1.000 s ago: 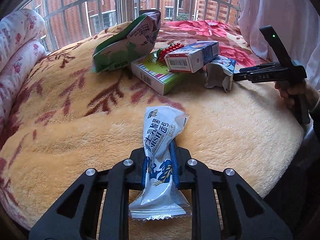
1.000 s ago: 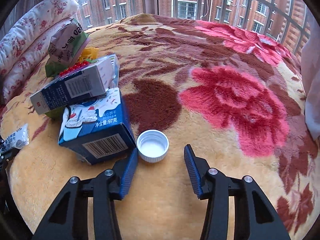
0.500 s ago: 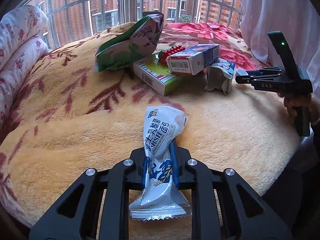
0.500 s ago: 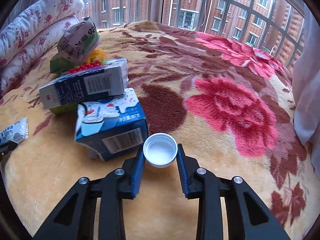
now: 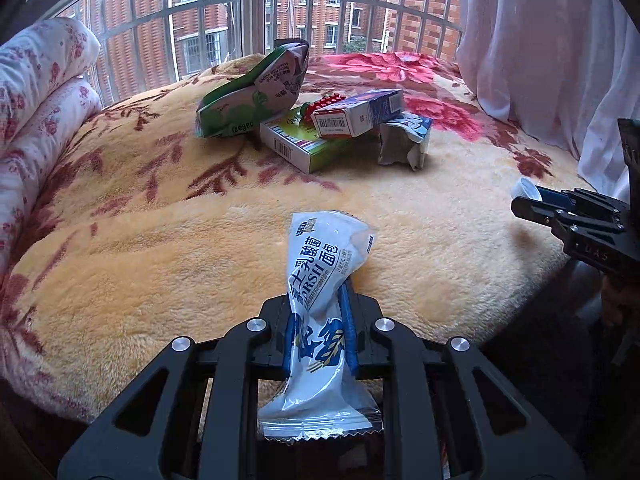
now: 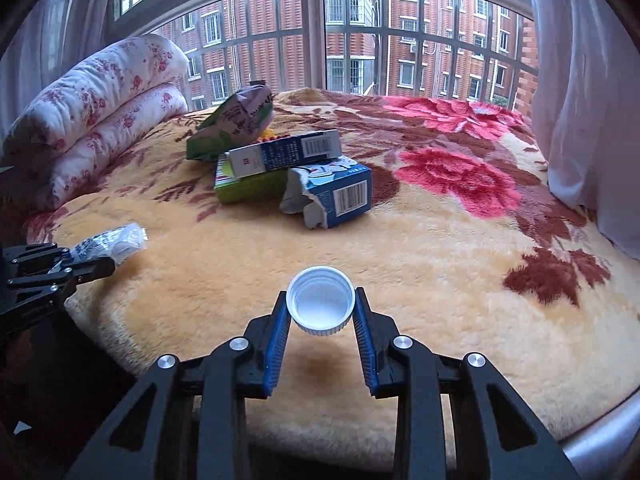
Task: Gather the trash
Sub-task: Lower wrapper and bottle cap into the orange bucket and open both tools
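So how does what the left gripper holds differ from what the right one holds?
The left gripper pinches a soft, crumpled white-and-blue wrapper; the right gripper clamps a rigid round white bottle cap. The wrapper is long and printed, the cap small and plain. Both are lifted off the blanket.

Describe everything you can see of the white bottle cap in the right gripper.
The white bottle cap is a round, plastic-looking screw cap with a ribbed outer wall. Its open side faces up, showing a smooth, empty inside. The right gripper pinches it at opposite sides between blue ribbed pads, holding it clear above the yellow fleece blanket, near the bed's front edge. Nothing else touches it.
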Demonstrator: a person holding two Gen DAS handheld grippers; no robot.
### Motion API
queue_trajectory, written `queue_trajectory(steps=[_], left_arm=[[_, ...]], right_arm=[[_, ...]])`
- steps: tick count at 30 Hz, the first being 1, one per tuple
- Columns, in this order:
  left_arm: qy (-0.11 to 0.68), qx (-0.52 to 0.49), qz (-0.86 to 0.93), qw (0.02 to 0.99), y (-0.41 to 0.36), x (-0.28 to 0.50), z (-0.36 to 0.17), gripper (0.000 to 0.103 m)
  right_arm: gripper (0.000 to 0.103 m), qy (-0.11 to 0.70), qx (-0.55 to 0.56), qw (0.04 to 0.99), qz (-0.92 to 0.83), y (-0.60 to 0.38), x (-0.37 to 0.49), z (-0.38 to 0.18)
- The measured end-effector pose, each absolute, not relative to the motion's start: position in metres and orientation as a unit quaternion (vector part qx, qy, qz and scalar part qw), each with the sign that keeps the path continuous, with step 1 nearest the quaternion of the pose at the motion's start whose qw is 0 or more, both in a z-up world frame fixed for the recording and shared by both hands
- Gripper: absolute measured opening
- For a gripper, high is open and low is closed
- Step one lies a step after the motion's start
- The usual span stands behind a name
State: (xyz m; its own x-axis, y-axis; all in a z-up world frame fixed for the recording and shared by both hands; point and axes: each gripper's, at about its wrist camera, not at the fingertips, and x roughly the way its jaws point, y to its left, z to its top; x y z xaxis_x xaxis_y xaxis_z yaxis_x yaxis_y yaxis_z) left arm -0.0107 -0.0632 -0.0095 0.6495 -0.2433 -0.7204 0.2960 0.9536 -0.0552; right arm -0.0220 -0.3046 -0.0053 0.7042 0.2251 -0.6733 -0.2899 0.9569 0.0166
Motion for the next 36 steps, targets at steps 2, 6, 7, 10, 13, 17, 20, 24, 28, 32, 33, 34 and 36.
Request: queue_trajectory(steps=[2,6,7,10,13,17,20,24,28,32,33,34,36], left_arm=[[0.389,0.037,-0.149,0.908,-0.063,-0.019,-0.008,0.017],[0.387,0.045,-0.152,0.908,-0.062,-0.037,-0.007,0.017],[0.387,0.049,-0.153,0.908,-0.062,-0.041,-0.008,0.017],[0.389,0.061,-0.159,0.905,-0.063,-0.057,-0.012,0.017],[0.397,0.072,-0.164,0.9,-0.063,-0.071,-0.019,0.017],[0.407,0.082,-0.17,0.894,-0.064,-0.087,-0.028,0.017],[0.415,0.093,-0.178,0.887,-0.064,-0.099,-0.036,0.017],[0.432,0.116,-0.188,0.875,-0.067,-0.112,-0.049,0.017],[0.456,0.129,-0.2,0.858,-0.067,-0.121,-0.064,0.017],[0.482,0.141,-0.205,0.84,-0.07,-0.126,-0.082,0.017],[0.489,0.144,-0.205,0.836,-0.071,-0.126,-0.087,0.017],[0.495,0.147,-0.206,0.832,-0.072,-0.127,-0.091,0.017],[0.507,0.148,-0.208,0.823,-0.073,-0.126,-0.099,0.017]], right_arm=[[0.032,0.351,-0.05,0.924,0.143,-0.297,-0.038,-0.003],[0.032,0.343,-0.065,0.925,0.148,-0.28,-0.068,-0.002],[0.032,0.341,-0.068,0.925,0.15,-0.276,-0.076,-0.003],[0.032,0.345,-0.061,0.922,0.164,-0.268,-0.095,-0.005],[0.032,0.349,-0.06,0.92,0.171,-0.26,-0.111,-0.008],[0.032,0.356,-0.05,0.916,0.18,-0.257,-0.126,-0.011],[0.032,0.363,-0.046,0.912,0.186,-0.254,-0.137,-0.014],[0.032,0.378,-0.052,0.903,0.195,-0.247,-0.151,-0.022],[0.032,0.403,-0.061,0.89,0.202,-0.243,-0.161,-0.038],[0.032,0.436,-0.057,0.873,0.211,-0.241,-0.165,-0.058],[0.032,0.443,-0.057,0.869,0.212,-0.24,-0.165,-0.064],[0.032,0.45,-0.059,0.866,0.212,-0.239,-0.166,-0.069],[0.032,0.463,-0.06,0.858,0.214,-0.237,-0.166,-0.078]])
